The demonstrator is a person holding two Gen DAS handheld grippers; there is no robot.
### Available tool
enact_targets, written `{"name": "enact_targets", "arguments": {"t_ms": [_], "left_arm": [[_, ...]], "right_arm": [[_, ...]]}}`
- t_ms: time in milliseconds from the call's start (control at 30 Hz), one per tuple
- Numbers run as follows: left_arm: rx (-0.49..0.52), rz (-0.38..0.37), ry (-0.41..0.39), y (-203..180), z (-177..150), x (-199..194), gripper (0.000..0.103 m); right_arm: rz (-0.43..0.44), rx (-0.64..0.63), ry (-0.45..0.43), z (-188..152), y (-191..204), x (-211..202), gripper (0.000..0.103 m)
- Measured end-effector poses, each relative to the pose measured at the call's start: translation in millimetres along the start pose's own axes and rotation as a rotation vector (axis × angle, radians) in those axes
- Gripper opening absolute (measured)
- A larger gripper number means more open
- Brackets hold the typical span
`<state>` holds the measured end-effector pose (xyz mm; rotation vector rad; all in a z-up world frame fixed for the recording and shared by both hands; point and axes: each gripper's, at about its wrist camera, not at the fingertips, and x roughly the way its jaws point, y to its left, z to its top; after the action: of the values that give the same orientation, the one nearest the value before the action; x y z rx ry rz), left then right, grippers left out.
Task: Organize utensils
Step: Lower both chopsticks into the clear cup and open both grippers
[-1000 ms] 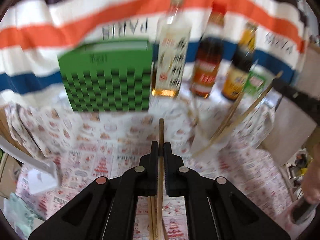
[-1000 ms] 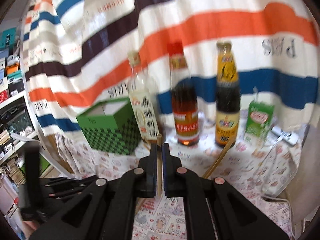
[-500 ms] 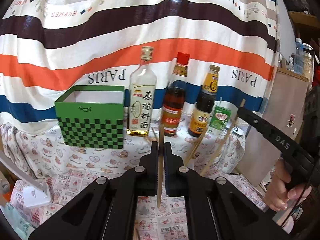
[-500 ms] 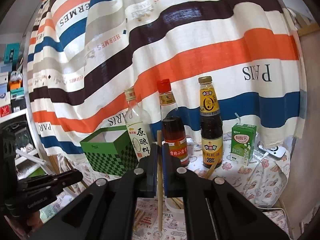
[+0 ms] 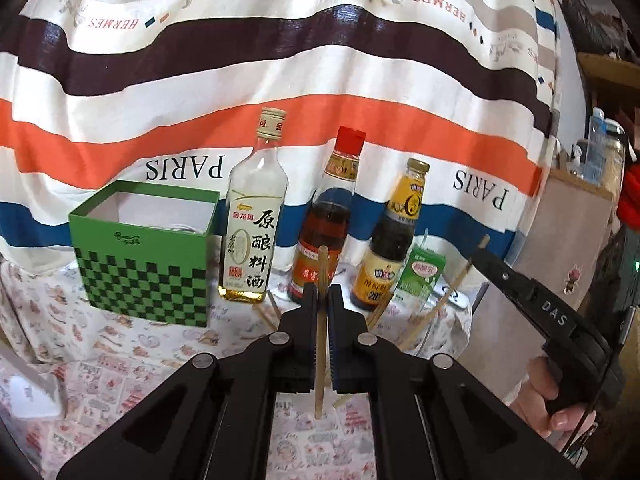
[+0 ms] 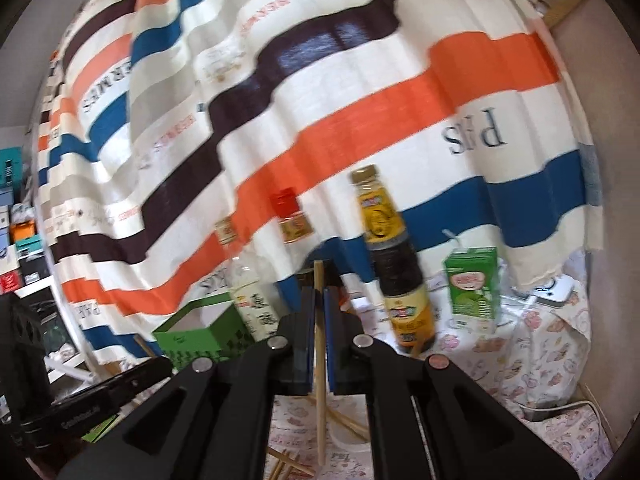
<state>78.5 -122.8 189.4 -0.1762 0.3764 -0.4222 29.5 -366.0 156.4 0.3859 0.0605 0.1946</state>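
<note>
Each gripper's jaws are clamped on one upright chopstick: left gripper [image 5: 319, 300] on its chopstick [image 5: 320, 360], right gripper [image 6: 319, 292] on another chopstick [image 6: 320, 380]. To do this well, carry both level above the green box [image 5: 144, 248], then release only once the tips are inside its rim, clear of the bottles.

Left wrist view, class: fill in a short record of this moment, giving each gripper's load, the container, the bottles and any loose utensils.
left gripper: shut on one upright chopstick
right gripper: shut on another chopstick
container: green checkered box, open top
bottles: cooking wine bottle, red-capped bottle, dark sauce bottle
carton: green drink carton
loose utensils: chopsticks on the tablecloth
</note>
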Motion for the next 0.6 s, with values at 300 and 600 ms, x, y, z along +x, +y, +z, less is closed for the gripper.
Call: {"name": "enact_targets", "arguments": {"t_ms": [300,600], "left_arm": [[-0.026,-0.093,-0.092,8.2,9.2,14.3,0.004],[-0.061,-0.125,-0.123,12.3,14.1,38.9,0.004]], "right_arm": [[-0.075,0.086,0.006,1.2,-33.2,14.3,0.004],[-0.108,0.102,0.018,-2.0,-46.9,25.5,0.004]]}}
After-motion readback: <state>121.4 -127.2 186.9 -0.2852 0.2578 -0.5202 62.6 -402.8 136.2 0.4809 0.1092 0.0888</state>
